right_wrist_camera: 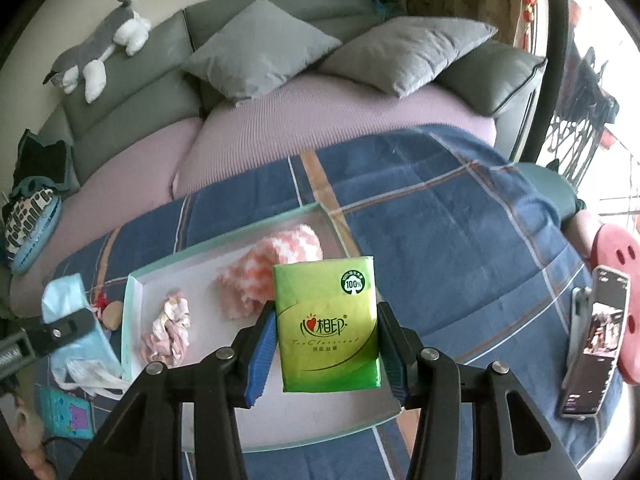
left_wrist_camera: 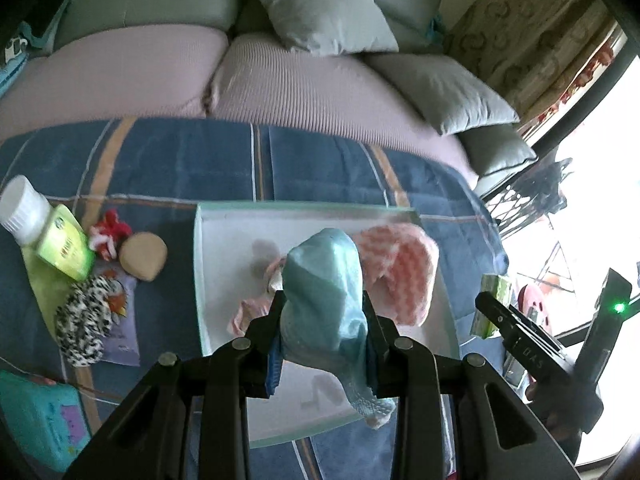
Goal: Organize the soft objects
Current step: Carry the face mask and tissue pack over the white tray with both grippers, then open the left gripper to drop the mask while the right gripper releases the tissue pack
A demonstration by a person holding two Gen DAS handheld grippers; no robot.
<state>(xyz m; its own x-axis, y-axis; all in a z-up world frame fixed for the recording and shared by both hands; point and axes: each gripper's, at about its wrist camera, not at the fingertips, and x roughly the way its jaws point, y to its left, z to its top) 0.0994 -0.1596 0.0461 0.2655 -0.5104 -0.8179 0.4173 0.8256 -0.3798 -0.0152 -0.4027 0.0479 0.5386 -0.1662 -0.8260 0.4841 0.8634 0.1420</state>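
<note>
Left wrist view, from the left: a white-capped bottle (left_wrist_camera: 19,208) lies beside a green tissue pack (left_wrist_camera: 64,249), with a red-and-white knot of fabric (left_wrist_camera: 109,236), a tan round pad (left_wrist_camera: 143,256) and a black-and-white spotted scrunchie (left_wrist_camera: 85,322) close by, all on the blue plaid blanket (left_wrist_camera: 168,160). Further right sits the shallow white tray (left_wrist_camera: 224,236). My left tool (left_wrist_camera: 323,316) is clamped on a light blue cloth (left_wrist_camera: 324,292), held above the tray, its tail hanging past the tray's near edge. Behind it in the tray lie a crumpled pink rag (left_wrist_camera: 250,310) and a pink-and-white fluffy cloth (left_wrist_camera: 400,276).

Right wrist view: my right tool (right_wrist_camera: 326,330) is clamped on a green tissue packet (right_wrist_camera: 328,324), upright over the tray's (right_wrist_camera: 132,320) near right part. Both pink cloths show in the tray to its left. At the far right a phone (right_wrist_camera: 592,344) stands in a holder, near a red slipper (right_wrist_camera: 616,280).
</note>
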